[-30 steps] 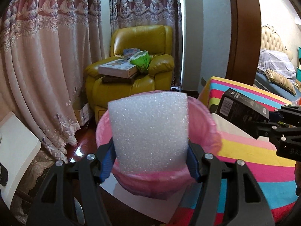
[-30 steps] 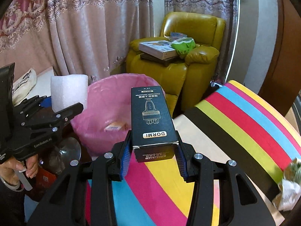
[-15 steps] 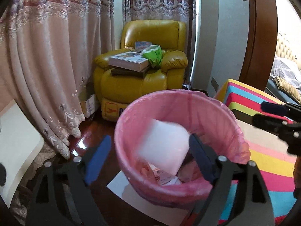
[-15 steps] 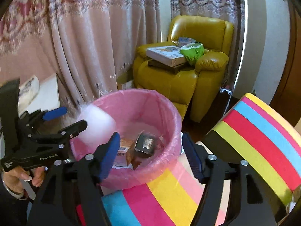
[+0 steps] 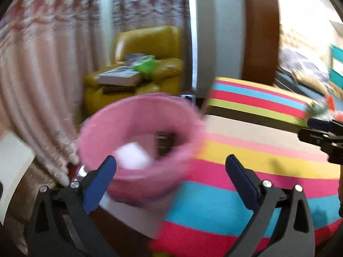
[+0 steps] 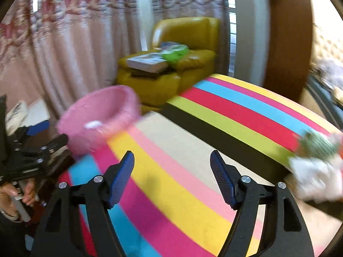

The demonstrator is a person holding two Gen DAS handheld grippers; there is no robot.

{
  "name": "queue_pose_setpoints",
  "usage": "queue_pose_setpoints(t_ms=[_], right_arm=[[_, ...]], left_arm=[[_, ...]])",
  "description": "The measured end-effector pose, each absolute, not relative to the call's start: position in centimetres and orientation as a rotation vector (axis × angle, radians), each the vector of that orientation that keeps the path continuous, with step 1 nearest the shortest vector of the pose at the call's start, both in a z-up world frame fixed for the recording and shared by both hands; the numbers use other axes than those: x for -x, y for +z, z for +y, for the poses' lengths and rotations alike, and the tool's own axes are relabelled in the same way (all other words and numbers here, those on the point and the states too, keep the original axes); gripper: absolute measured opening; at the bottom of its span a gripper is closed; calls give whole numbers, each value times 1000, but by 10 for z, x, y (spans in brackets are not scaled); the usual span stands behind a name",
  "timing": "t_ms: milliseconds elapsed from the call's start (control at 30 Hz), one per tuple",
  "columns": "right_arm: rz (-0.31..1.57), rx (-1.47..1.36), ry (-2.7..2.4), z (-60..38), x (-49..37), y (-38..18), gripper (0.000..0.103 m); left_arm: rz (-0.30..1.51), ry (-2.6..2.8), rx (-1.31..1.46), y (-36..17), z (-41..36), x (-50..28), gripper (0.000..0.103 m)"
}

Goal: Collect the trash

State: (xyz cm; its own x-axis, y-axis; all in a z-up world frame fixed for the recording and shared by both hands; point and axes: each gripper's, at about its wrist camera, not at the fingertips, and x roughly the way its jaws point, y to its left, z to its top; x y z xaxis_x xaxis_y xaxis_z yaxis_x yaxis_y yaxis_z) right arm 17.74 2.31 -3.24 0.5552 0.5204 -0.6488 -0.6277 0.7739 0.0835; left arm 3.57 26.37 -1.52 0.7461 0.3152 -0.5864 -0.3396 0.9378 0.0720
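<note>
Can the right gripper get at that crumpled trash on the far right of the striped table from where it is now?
Probably yes: the right gripper holds nothing, its jaws are opening, and only bare striped table separates it from the crumpled trash.

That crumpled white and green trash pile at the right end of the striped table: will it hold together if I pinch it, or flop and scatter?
The crumpled trash pile looks like loose wrappers and paper, so it is probably light and floppy. It seems to be several pieces, so one pinch may leave some behind. It lies near the striped table edge, so a push could drop it off.
</note>
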Motion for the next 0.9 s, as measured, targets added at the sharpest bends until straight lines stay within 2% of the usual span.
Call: queue_pose_setpoints(t_ms=[333,533,700,900], right_arm=[[766,1,375,-147,-198,-52,72],[805,-119,254,-230,-219,-67,74],[851,-154,271,-241,-241,-78,79],[862,-211,252,-257,-244,-86,79]], left_arm=[[728,22,-58,-36,101,-116,99],[769,-69,-69,-44,38,-159,99],[802,-92,-107,-52,-1,-198,99],[816,-110,-142,-56,-31,-237,99]])
